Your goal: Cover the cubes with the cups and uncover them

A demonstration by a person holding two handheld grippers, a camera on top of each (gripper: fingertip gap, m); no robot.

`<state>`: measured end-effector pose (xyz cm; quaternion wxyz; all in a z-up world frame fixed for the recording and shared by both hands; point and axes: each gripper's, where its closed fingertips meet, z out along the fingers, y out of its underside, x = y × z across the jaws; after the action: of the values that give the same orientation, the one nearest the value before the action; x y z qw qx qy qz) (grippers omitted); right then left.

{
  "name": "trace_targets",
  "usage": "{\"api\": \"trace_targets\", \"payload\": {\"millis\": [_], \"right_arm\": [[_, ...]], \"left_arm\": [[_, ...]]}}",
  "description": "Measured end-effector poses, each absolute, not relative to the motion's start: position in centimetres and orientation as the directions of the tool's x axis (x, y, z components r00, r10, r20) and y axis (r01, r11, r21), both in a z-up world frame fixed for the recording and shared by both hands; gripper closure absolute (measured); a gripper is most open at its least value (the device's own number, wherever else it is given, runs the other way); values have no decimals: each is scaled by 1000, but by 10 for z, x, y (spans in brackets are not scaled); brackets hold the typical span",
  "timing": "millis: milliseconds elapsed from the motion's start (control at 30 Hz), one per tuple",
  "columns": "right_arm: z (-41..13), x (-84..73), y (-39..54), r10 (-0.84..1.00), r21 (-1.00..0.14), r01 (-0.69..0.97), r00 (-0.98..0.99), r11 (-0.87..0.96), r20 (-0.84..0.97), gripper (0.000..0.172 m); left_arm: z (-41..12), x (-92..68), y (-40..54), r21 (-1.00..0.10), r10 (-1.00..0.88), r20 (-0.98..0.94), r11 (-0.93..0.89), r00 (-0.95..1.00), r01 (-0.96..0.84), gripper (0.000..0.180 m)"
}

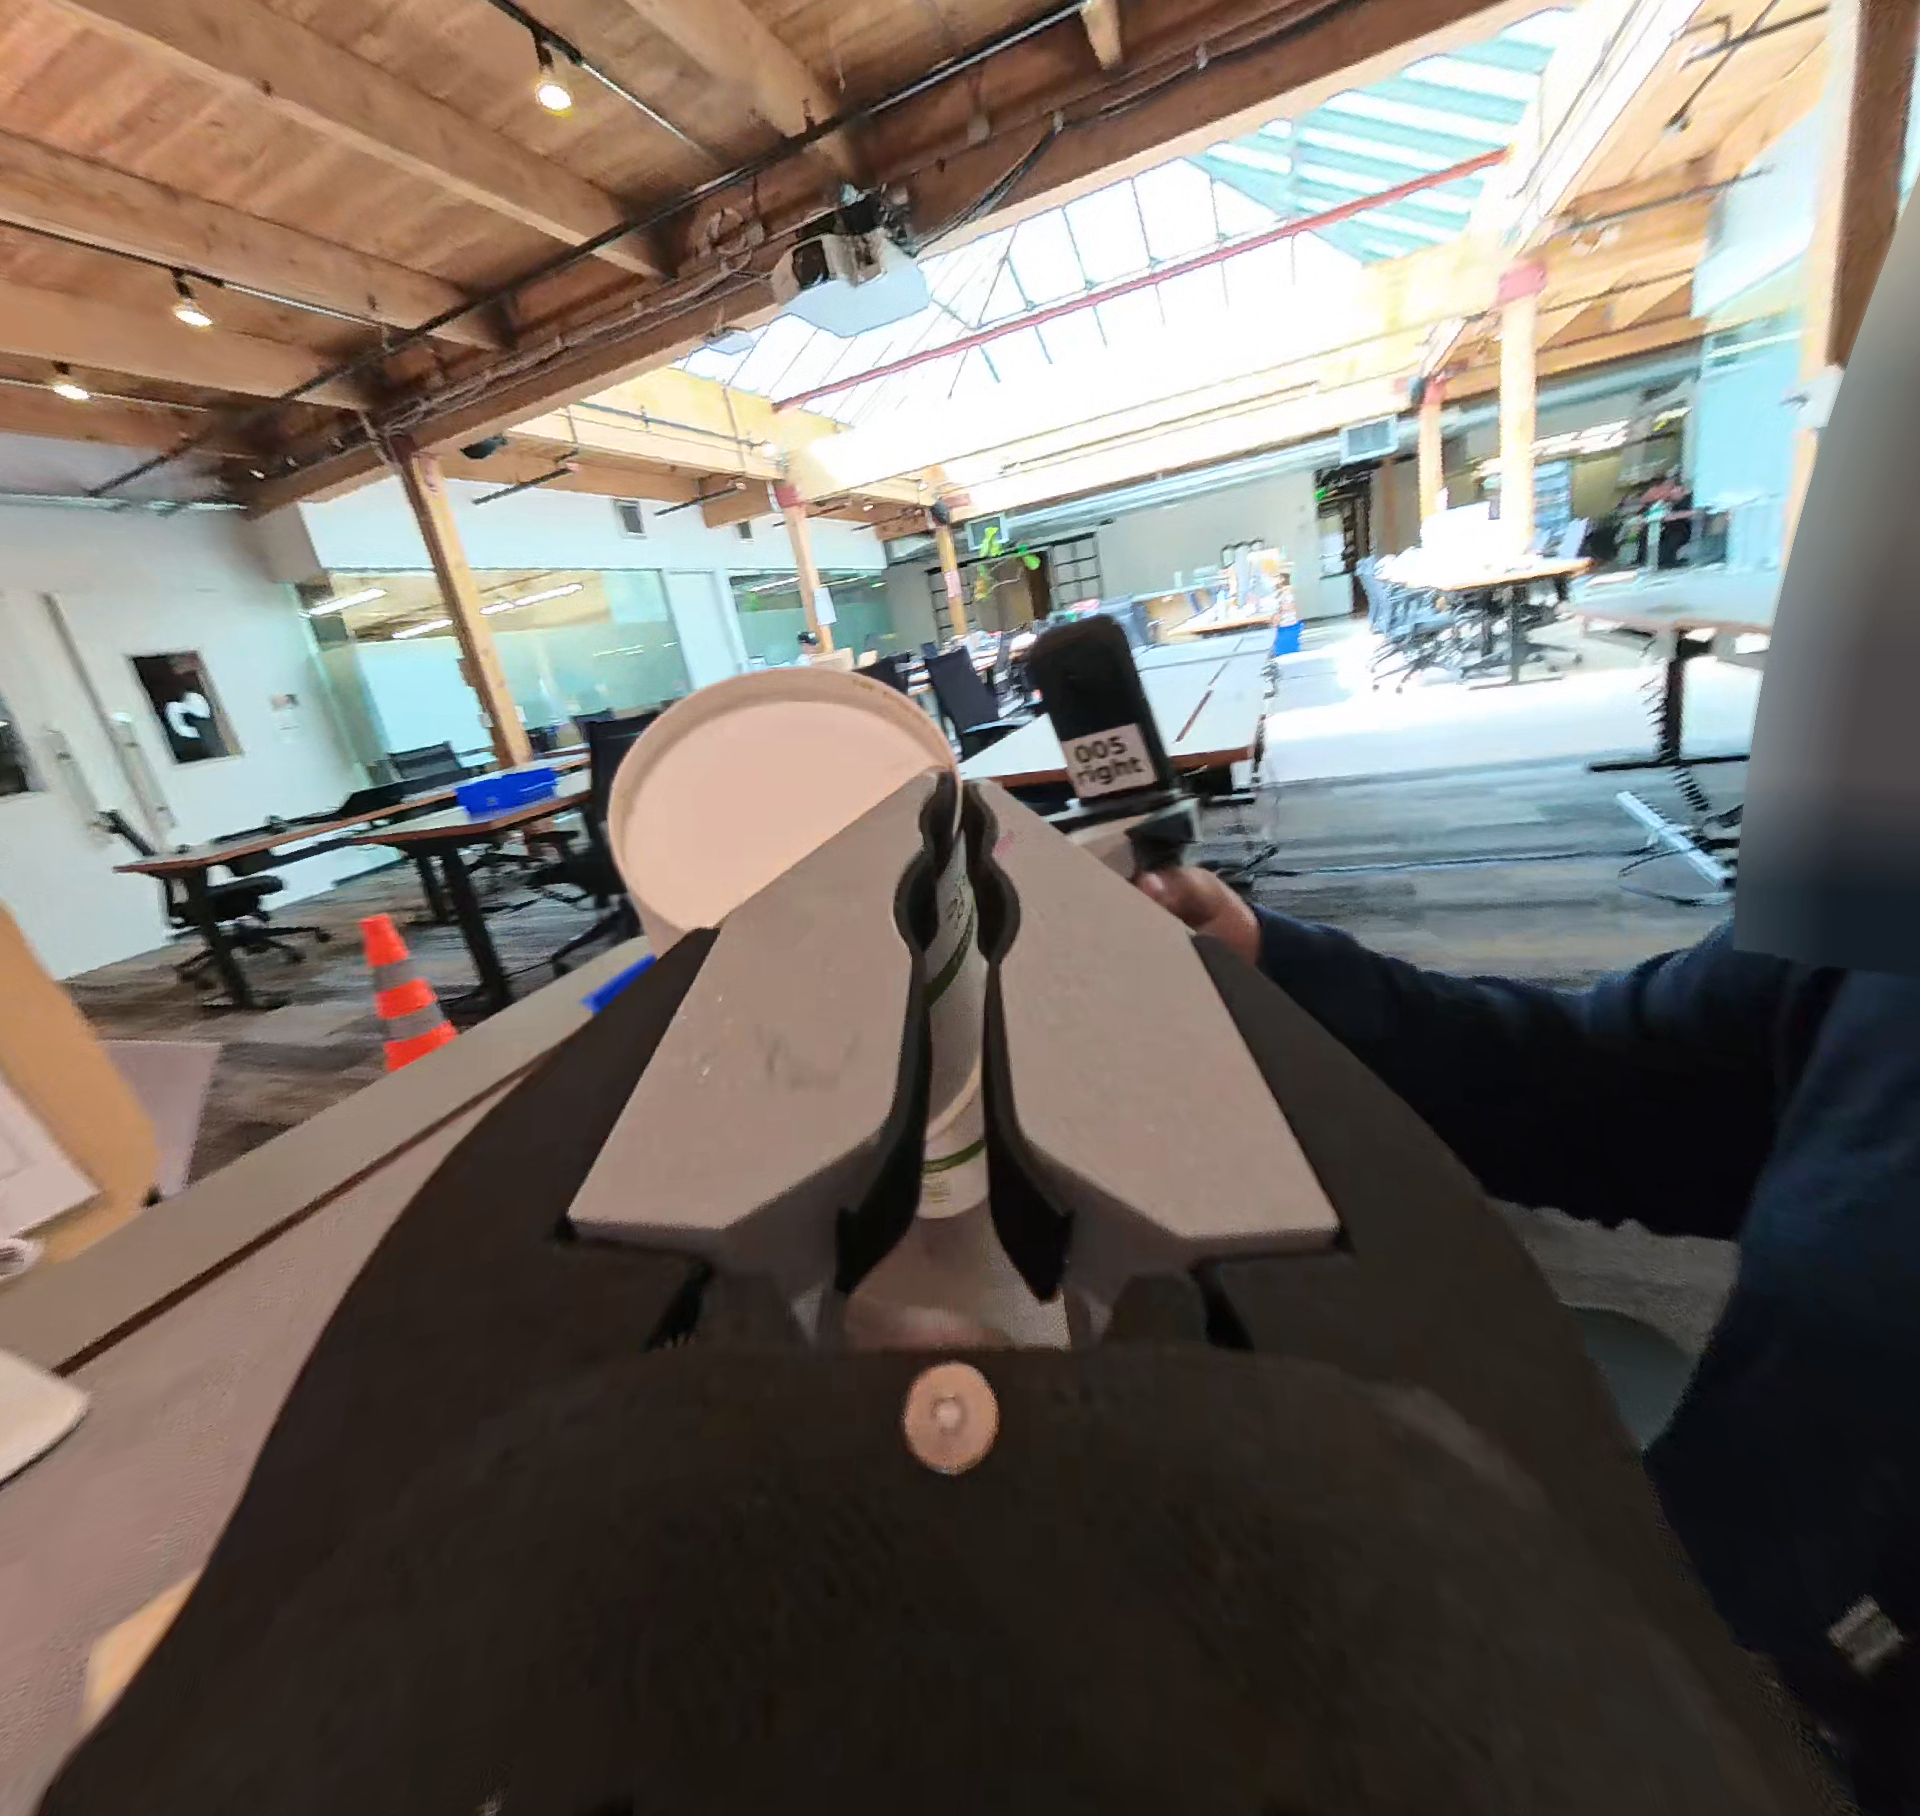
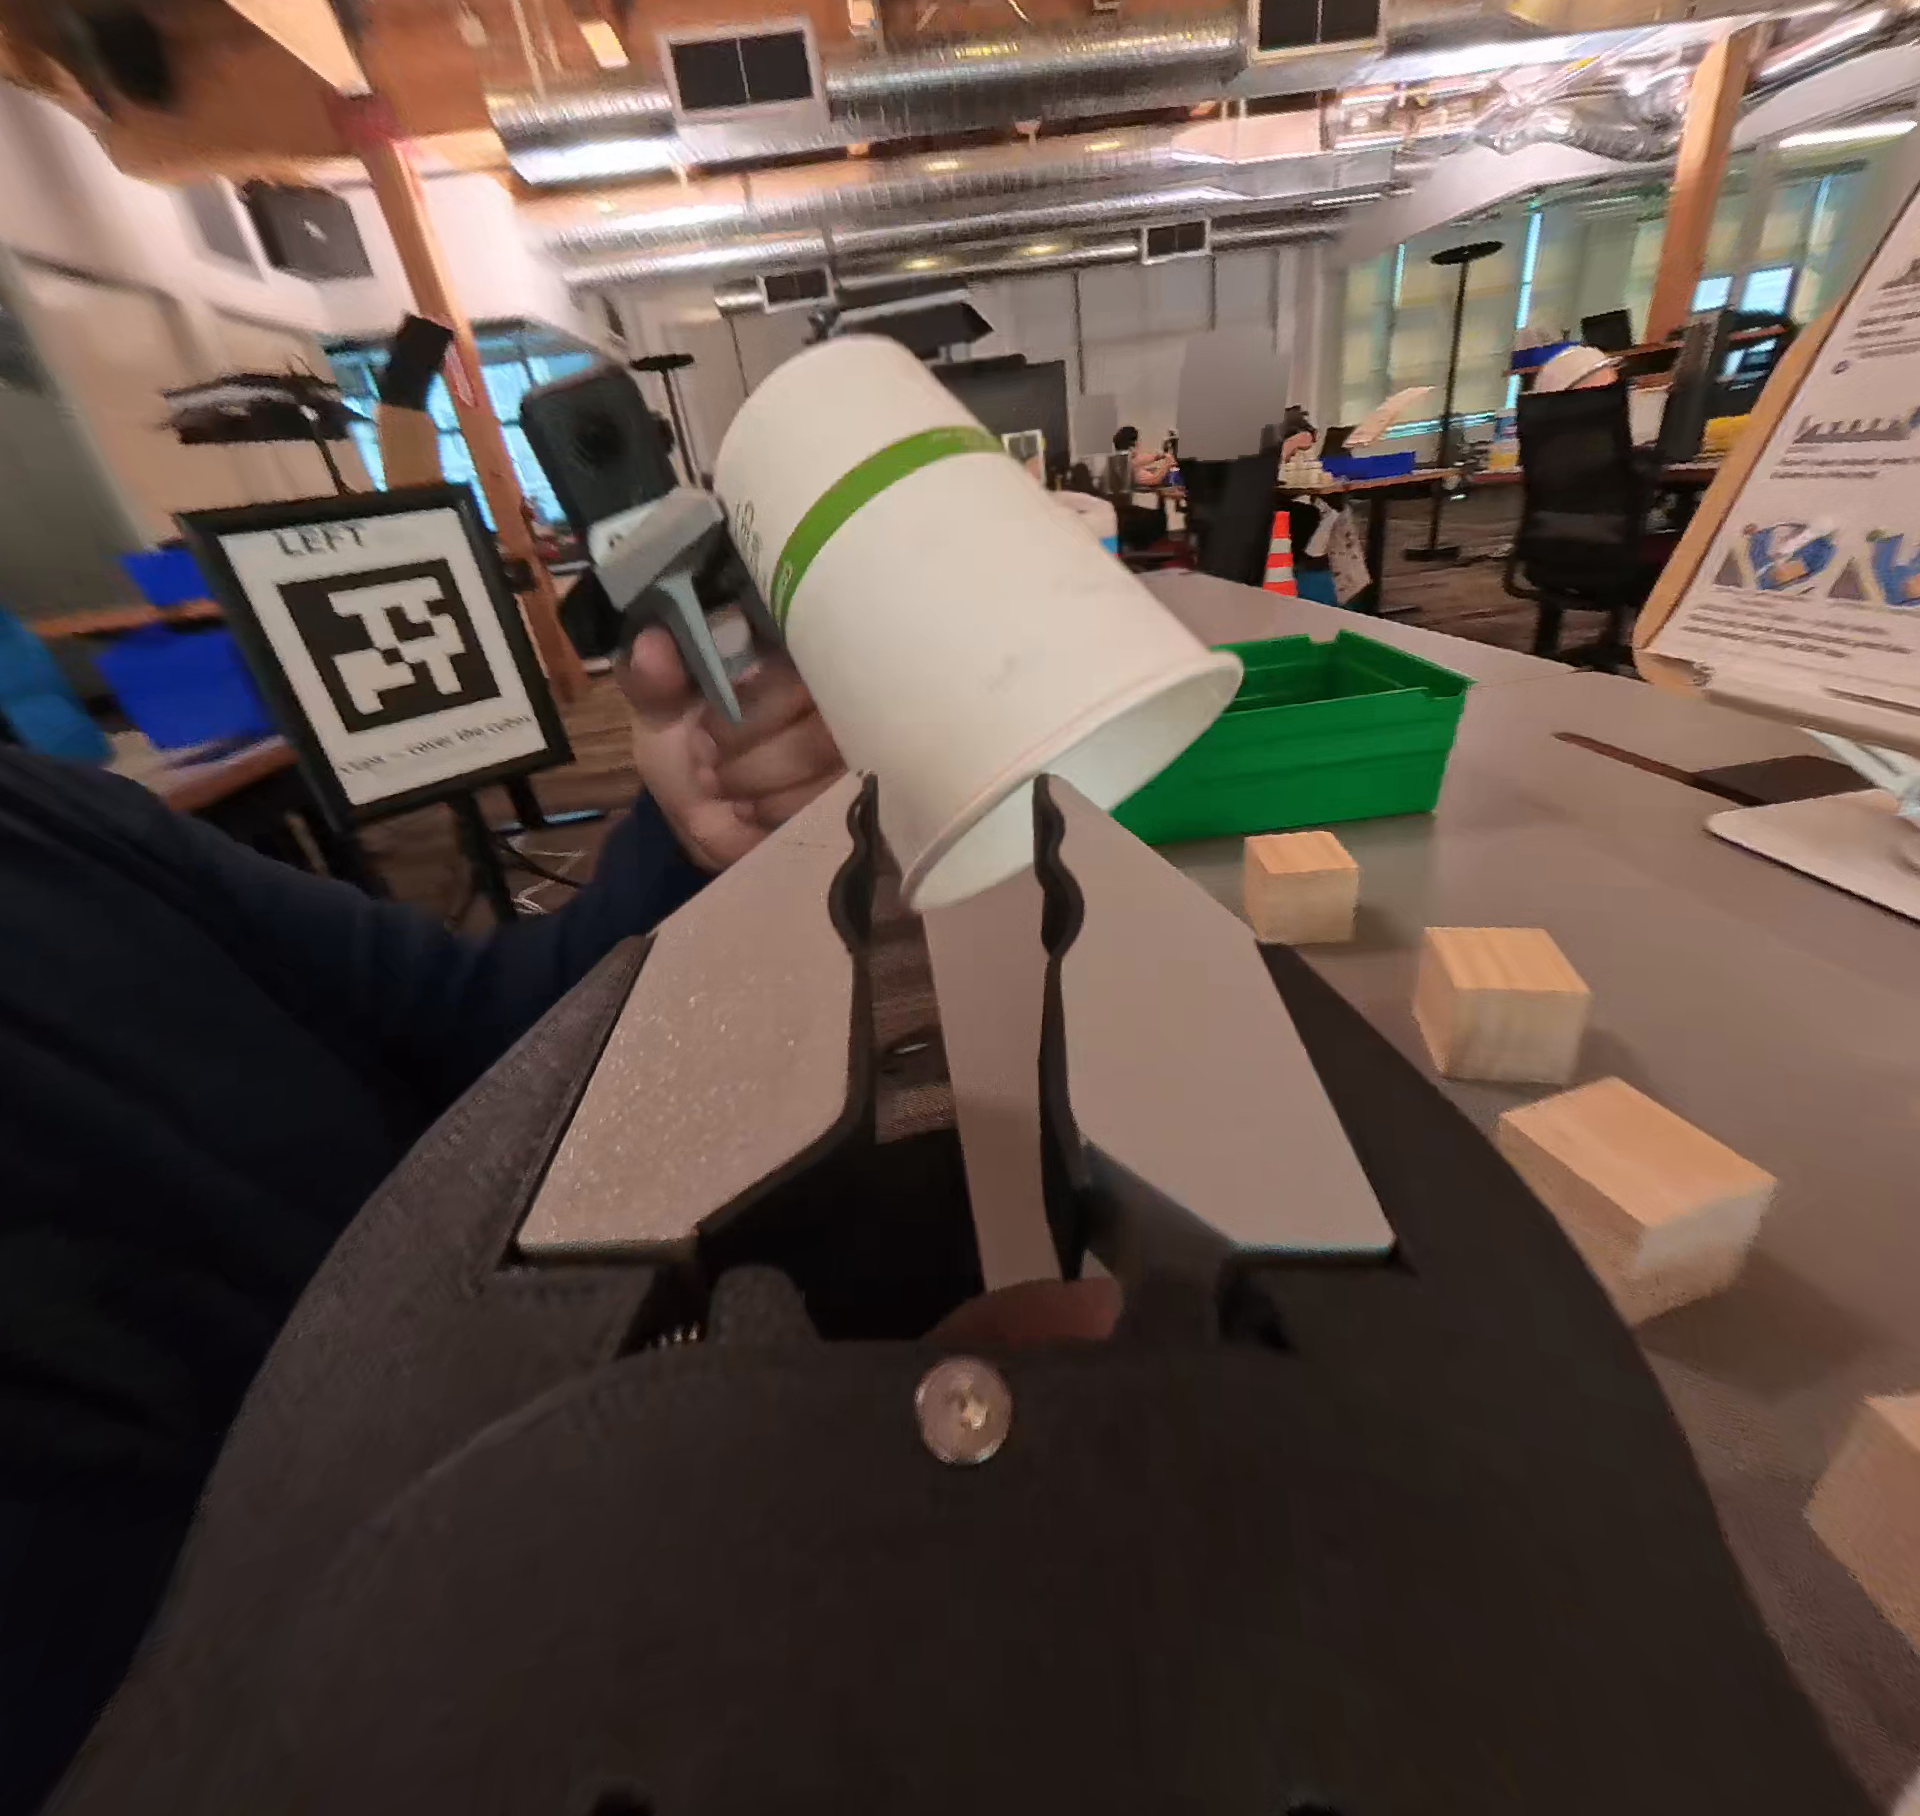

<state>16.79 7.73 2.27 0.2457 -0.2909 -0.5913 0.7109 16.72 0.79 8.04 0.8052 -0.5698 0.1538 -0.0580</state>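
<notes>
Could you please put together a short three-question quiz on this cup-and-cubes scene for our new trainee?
1. True or false: the white paper cup with the green band is standing on the grey table.
2. Which gripper grips the cup's wall? A) the left gripper B) the right gripper C) neither
3. What sits on the table behind the wooden cubes?

Key:
1. False. The cup is held tilted in the air, its open mouth facing down towards the right gripper.
2. A. The left gripper's fingers pinch the cup's wall near the rim; the right gripper's fingers are apart, and none visibly presses on the cup.
3. A green bin.
</notes>
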Motion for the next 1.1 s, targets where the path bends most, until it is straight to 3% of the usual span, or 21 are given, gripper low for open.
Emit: {"api": "trace_targets", "payload": {"millis": [167,267,333,467,567,667,733,800,933,1100], "right_arm": [[26,177,81,590,-962,62,-779,-266,-213,159],[43,195,94,546,-952,49,-810,-301,-214,172],[45,194,112,664,-982,8,-736,-190,-134,172],[49,192,167,872,-987,50,-477,150,109,172],[55,198,203,888,-900,165,-309,404,341,172],[50,204,225,837,-765,344,-279,544,470,172],[42,208,228,813,-683,441,-320,583,487,172],[33,211,227,791,-608,506,-371,612,487,172],[5,210,231,753,-440,619,-448,650,482,172],[-52,200,221,750,-338,672,-557,660,357,170]], "left_arm": [[67,168,7,-928,-389,-58,360,919,94,180],[37,151,23,-969,-344,-42,242,938,45,178],[10,131,38,-984,-242,-67,174,968,-25,180],[-63,73,67,-989,-11,-126,-76,992,-126,169],[-109,40,85,-961,90,-192,-218,977,-169,166],[-134,13,103,-935,149,-229,-307,962,-175,164],[-128,2,112,-942,188,-236,-286,953,-177,159],[-121,-5,118,-949,224,-259,-238,940,-205,169],[-128,-3,127,-946,177,-232,-270,957,-179,170],[-133,1,131,-933,137,-260,-293,956,-212,163]]}}
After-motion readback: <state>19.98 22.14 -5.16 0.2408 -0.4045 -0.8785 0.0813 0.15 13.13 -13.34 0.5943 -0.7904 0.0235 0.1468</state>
